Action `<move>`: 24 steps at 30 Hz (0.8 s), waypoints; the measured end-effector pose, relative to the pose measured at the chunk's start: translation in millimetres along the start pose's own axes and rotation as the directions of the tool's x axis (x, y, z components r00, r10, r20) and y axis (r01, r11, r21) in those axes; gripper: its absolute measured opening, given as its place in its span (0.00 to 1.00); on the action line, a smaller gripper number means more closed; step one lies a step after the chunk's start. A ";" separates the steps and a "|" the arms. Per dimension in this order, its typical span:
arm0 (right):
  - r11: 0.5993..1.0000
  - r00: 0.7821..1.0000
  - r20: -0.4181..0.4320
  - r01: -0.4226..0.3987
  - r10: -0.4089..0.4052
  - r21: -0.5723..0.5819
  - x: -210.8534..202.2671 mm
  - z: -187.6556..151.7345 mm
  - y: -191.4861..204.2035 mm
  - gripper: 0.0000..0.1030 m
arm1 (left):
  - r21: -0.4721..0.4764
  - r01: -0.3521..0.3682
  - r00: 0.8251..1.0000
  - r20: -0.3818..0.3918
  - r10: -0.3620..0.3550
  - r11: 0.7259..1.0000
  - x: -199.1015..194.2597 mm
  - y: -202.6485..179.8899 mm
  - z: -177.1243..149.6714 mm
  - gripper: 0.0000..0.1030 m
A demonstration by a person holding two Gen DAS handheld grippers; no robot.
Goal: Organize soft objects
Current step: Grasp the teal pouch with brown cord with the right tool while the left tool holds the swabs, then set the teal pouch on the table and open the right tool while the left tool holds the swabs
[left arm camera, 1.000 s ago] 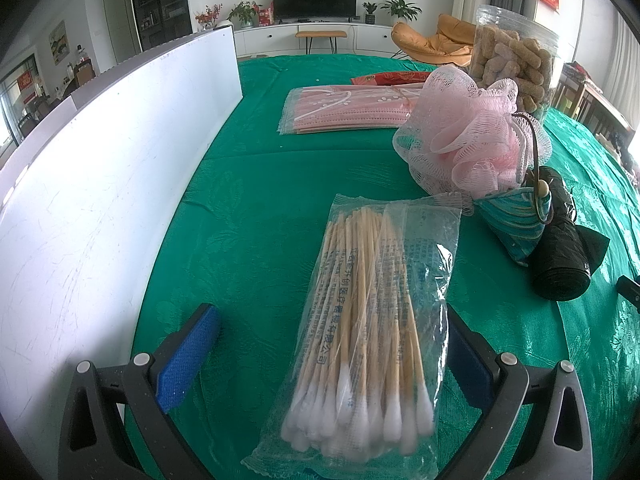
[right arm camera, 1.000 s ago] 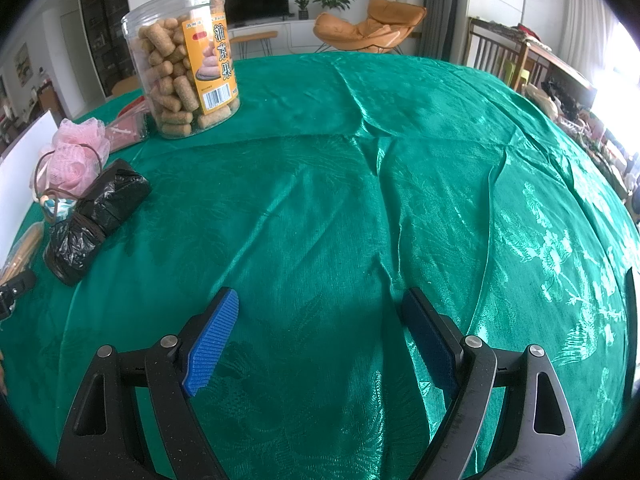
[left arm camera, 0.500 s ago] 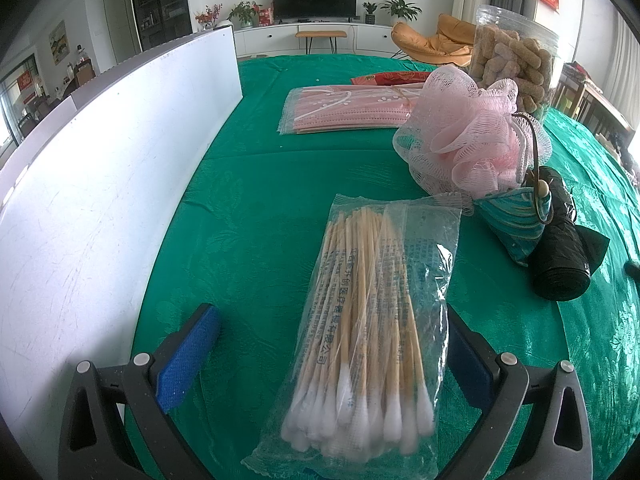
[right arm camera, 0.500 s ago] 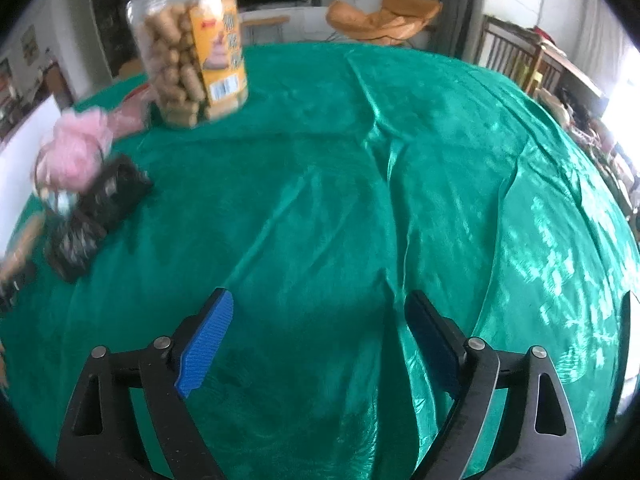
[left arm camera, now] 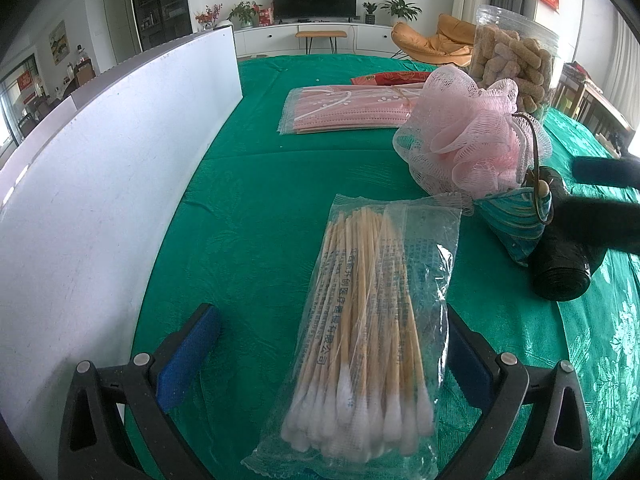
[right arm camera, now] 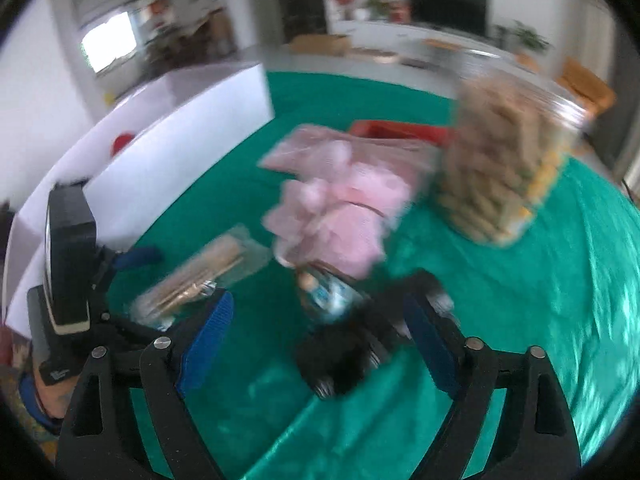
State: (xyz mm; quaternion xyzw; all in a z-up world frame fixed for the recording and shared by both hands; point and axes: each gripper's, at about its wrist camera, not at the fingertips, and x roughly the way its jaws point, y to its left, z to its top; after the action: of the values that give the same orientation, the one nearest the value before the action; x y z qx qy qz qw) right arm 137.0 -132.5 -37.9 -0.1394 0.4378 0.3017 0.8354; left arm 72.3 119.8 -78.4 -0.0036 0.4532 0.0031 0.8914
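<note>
Clear plastic, the cotton swab pack [left arm camera: 360, 320] lies between the wide left tongs [left arm camera: 332, 344]. The right tongs [right arm camera: 316, 340], also wide, straddle the black roll [right arm camera: 344, 356]. Beyond sit the pink mesh puff [left arm camera: 468, 136] and mask packet [left arm camera: 348, 108]; nothing looks sorted yet.

Swab pack [left arm camera: 368, 312]: clear bag, wooden sticks, cotton tips toward left camera, flat on green cloth. Pink mesh loofah [left arm camera: 468, 136]: puffed up, sits just beyond swabs, touching teal pouch [left arm camera: 516, 220]. Pouch lies on its side against black bag roll [left arm camera: 560, 268]. Pink mask pack [left arm camera: 348, 110]: flat, farther back. Right view too blurred for detail
</note>
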 end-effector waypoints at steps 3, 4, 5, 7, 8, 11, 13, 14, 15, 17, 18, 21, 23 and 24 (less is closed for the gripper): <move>0.997 0.994 -0.098 0.052 -0.057 -0.062 26.9 6.2 1.4 0.79 | 0.000 0.000 1.000 0.000 0.000 1.000 0.0 -0.1 0.1 1.00; 0.993 0.992 -0.094 0.079 -0.088 -0.092 28.1 6.5 3.6 0.45 | 0.000 0.000 1.000 0.000 0.000 1.000 0.1 -0.1 0.0 1.00; 0.995 0.990 -0.119 0.070 -0.079 -0.076 30.1 7.7 1.0 0.31 | 0.000 0.000 1.000 0.000 0.000 1.000 0.2 -0.1 0.0 1.00; 0.999 0.994 -0.099 0.052 -0.052 0.002 18.6 10.6 -8.1 0.31 | 0.000 0.000 1.000 0.000 0.000 1.000 0.1 -0.1 0.0 1.00; 0.999 0.997 -0.067 0.047 -0.046 0.024 6.3 11.2 -11.3 0.31 | 0.000 0.000 1.000 0.000 0.000 1.000 0.1 -0.2 0.0 1.00; 0.993 1.000 0.028 -0.002 -0.001 0.116 -37.9 11.6 -22.1 0.31 | 0.000 0.000 1.000 0.000 0.000 1.000 0.1 -0.2 0.0 1.00; 0.987 0.996 0.092 -0.027 0.012 0.161 -72.4 7.5 -31.5 0.31 | 0.000 0.000 1.000 0.000 0.000 1.000 0.2 -0.2 -0.1 1.00; 0.983 0.993 0.115 -0.027 0.007 0.179 -88.8 3.1 -37.1 0.31 | 0.000 0.000 1.000 0.000 0.000 1.000 0.1 -0.1 -0.1 1.00; 0.981 0.992 0.128 -0.020 -0.005 0.192 -99.5 -0.6 -41.2 0.31 | 0.000 0.000 1.000 0.000 0.000 1.000 0.3 -0.1 -0.5 1.00; 0.975 0.991 0.128 0.002 -0.031 0.223 -119.3 -18.3 -52.9 0.31 | 0.000 0.000 1.000 0.000 0.000 1.000 0.1 -0.2 -0.1 1.00; 0.971 0.992 0.121 0.016 -0.047 0.240 -124.1 -29.0 -59.7 0.31 | 0.000 0.000 1.000 0.000 0.000 1.000 0.3 -0.1 -0.5 1.00; 0.950 0.991 0.071 0.091 -0.117 0.299 -128.8 -70.6 -74.1 0.32 | 0.000 0.000 1.000 0.000 0.000 1.000 0.3 -0.3 0.1 1.00; 0.930 0.985 0.011 0.157 -0.170 0.333 -119.3 -101.5 -86.0 0.32 | 0.000 0.000 1.000 0.001 0.000 1.000 0.5 -0.3 0.3 1.00; 0.919 0.980 -0.025 0.194 -0.198 0.344 -112.7 -117.3 -90.6 0.32 | 0.000 0.000 1.000 0.001 0.000 1.000 0.5 -0.3 0.3 1.00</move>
State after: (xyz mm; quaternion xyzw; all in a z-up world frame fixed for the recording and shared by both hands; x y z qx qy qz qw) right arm 68.8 -304.5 -16.6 -0.0324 0.4636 0.1360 0.8750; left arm 72.8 119.5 -78.6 -0.0038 0.4529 0.0030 0.8915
